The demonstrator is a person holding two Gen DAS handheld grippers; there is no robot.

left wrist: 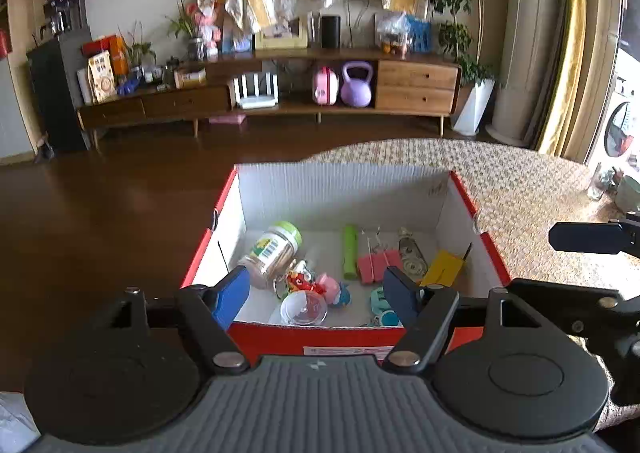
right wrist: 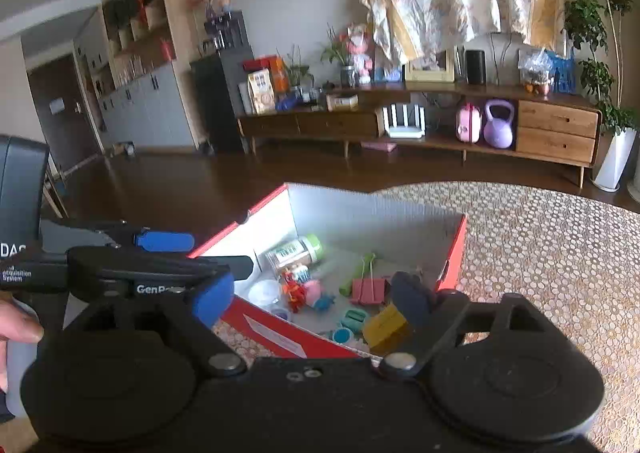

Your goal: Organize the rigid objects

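Evidently the sorting is well along; the box [left wrist: 460, 205] sits on the table mat [left wrist: 540, 189] and holds the jar [left wrist: 272, 253], green tube [left wrist: 350, 253], pink clips [left wrist: 376, 265], yellow clip [left wrist: 442, 267] and small toys [left wrist: 320, 285]; both tongs, left gripper [left wrist: 316, 293] and right gripper [right wrist: 312, 297], hover over the box's near edge, spread wide and carrying nothing; next likely calls for finding any stray item outside the box.
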